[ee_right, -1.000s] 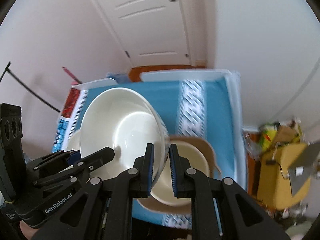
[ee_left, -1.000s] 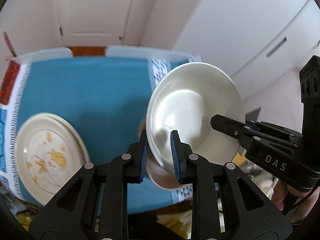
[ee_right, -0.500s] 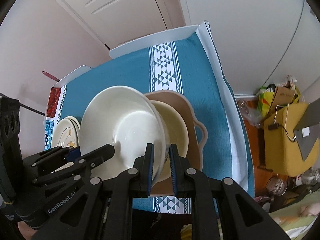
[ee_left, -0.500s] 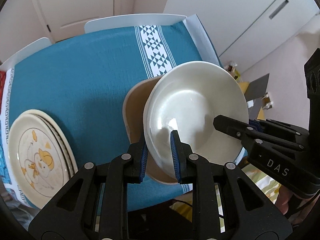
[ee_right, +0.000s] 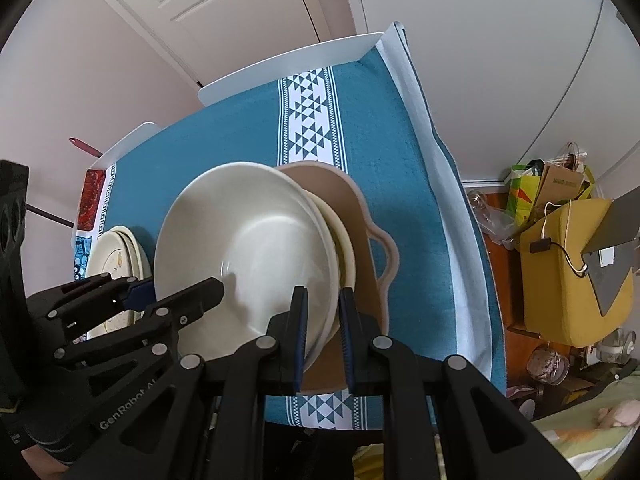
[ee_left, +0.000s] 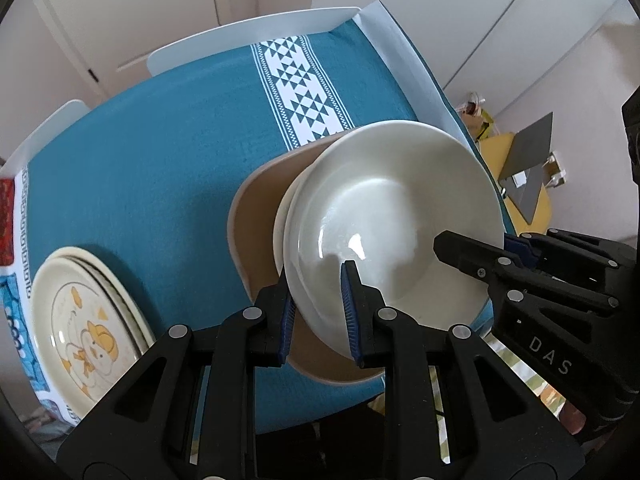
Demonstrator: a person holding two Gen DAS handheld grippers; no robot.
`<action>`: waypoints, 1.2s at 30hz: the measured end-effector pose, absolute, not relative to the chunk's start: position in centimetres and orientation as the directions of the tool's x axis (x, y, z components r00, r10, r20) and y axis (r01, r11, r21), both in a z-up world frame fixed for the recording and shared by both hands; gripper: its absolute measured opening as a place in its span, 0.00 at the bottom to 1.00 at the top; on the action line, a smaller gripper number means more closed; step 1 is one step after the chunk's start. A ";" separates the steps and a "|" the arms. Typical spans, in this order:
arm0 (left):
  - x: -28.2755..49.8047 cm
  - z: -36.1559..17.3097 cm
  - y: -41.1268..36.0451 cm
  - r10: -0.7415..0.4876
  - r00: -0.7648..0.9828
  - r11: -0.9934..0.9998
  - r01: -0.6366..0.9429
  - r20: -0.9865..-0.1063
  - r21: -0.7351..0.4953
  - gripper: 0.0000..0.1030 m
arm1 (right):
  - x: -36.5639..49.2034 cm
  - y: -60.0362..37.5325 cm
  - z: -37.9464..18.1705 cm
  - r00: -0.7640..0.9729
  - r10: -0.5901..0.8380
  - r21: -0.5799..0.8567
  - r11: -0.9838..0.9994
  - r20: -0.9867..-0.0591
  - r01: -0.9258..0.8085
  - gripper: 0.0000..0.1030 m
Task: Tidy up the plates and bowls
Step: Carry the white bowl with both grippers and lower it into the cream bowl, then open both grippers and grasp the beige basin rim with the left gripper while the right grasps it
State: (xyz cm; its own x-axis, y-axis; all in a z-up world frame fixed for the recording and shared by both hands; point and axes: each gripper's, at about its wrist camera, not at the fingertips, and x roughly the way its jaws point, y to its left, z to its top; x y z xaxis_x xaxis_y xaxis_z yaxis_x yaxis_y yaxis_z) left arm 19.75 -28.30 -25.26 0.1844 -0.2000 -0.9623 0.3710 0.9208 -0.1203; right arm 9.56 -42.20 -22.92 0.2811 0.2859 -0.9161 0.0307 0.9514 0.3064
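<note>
A white bowl (ee_left: 392,208) (ee_right: 248,248) is held by its rim from two sides. My left gripper (ee_left: 320,280) (ee_right: 176,292) is shut on the near-left rim. On the opposite rim my right gripper (ee_right: 324,300) (ee_left: 480,240) is shut too. The bowl sits tilted low over a cream bowl (ee_right: 346,240) (ee_left: 280,232) that lies in a tan dish with handles (ee_right: 360,200) (ee_left: 256,220). I cannot tell whether the two bowls touch. A stack of plates with a duck picture (ee_left: 80,320) (ee_right: 116,252) lies at the left.
The table wears a teal cloth (ee_left: 160,160) with a white patterned stripe (ee_left: 304,92). White chair backs (ee_left: 256,40) stand at its far edge. A yellow seat with a laptop (ee_right: 568,272) and bags (ee_right: 552,184) stand on the floor to the right.
Both grippers have come down with the white bowl, which now sits close over the cream bowl in the tan dish. Both views have tipped further down onto the table.
</note>
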 end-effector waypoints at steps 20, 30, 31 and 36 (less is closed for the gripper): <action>20.0 -25.2 -28.1 -0.160 0.208 0.923 0.377 -0.965 -0.071 0.19 | 9.4 -42.2 -22.9 0.277 0.281 0.298 0.954 -0.919 0.020 0.14; 19.8 -19.8 -25.0 -0.243 0.297 0.922 0.368 -0.923 -0.124 0.26 | 8.8 -44.0 -18.8 0.368 0.307 0.324 0.946 -0.878 -0.015 0.14; 19.5 -18.9 -24.5 -0.241 0.314 0.922 0.370 -0.918 -0.116 0.44 | 8.5 -44.3 -18.1 0.378 0.304 0.318 0.948 -0.875 -0.026 0.14; 17.9 -17.3 -22.9 -0.195 0.396 0.917 0.399 -0.897 -0.023 1.00 | 7.0 -45.1 -15.4 0.418 0.277 0.250 0.961 -0.865 -0.120 0.75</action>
